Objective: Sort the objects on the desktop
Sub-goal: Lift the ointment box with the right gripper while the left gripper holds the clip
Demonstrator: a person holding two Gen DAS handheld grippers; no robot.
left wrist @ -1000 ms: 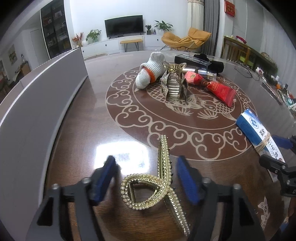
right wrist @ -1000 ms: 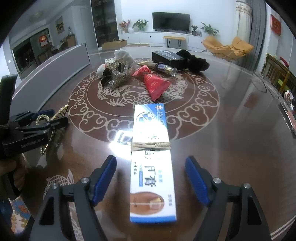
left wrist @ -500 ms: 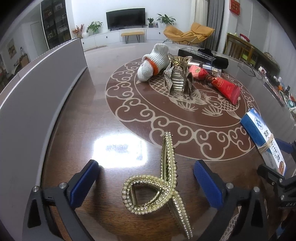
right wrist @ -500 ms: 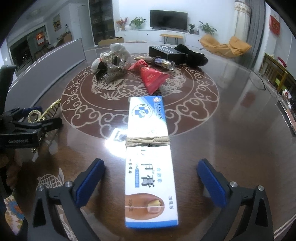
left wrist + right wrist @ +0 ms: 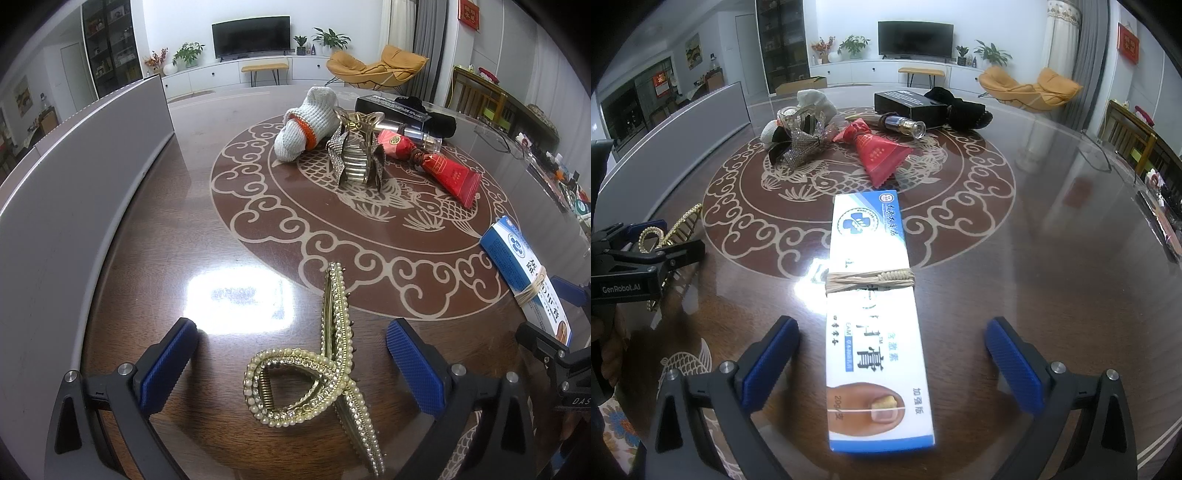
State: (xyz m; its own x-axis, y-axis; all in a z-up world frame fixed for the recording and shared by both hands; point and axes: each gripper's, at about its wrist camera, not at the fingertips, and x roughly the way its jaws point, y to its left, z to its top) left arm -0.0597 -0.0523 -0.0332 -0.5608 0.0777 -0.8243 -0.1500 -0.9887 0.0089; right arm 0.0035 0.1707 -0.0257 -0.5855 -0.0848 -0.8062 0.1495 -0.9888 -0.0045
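Left wrist view: the left gripper [image 5: 291, 354] is seen w/ jaws spread wide, nothing grasped. The pearl hair clip [image 5: 314, 373] lies flat on the table [image 5: 155, 229] between the two blue pads [image 5: 168, 363], touching neither. The remaining pile is found further back on the patterned centre: a knitted sock [image 5: 308, 123], a rhinestone claw clip [image 5: 356, 155] just in front of it, a red tube [image 5: 434, 166] to the right, a black box [image 5: 393, 110] behind. At the right edge the ointment box [image 5: 522, 271] is visible beside a finger of the other gripper. A grey panel [image 5: 74, 192] is set along the table's left side.

Right wrist view: the right gripper [image 5: 890, 360] is likewise held w/ jaws released and apart. The ointment box [image 5: 871, 317], bound w/ a rubber band [image 5: 870, 278], lies lengthwise between the pads, clear of both. A small glass bottle [image 5: 905, 125] is seen near the black box; a dark item beside it is possibly a cloth or scrunchie, hard to tell at that range. The left gripper [image 5: 655, 240] is seen at far left w/ the pearl hair clip beneath it.

Step in hand, judged: each item appears parked at its own near-edge spot w/ grips let go, or a pick-up is about to be made; which one can't be settled from this alone. Next move calls for either a reach toward the central pile, approx. the claw clip or red tube, or a closing of pads squarely on the narrow sides of what lies between them.
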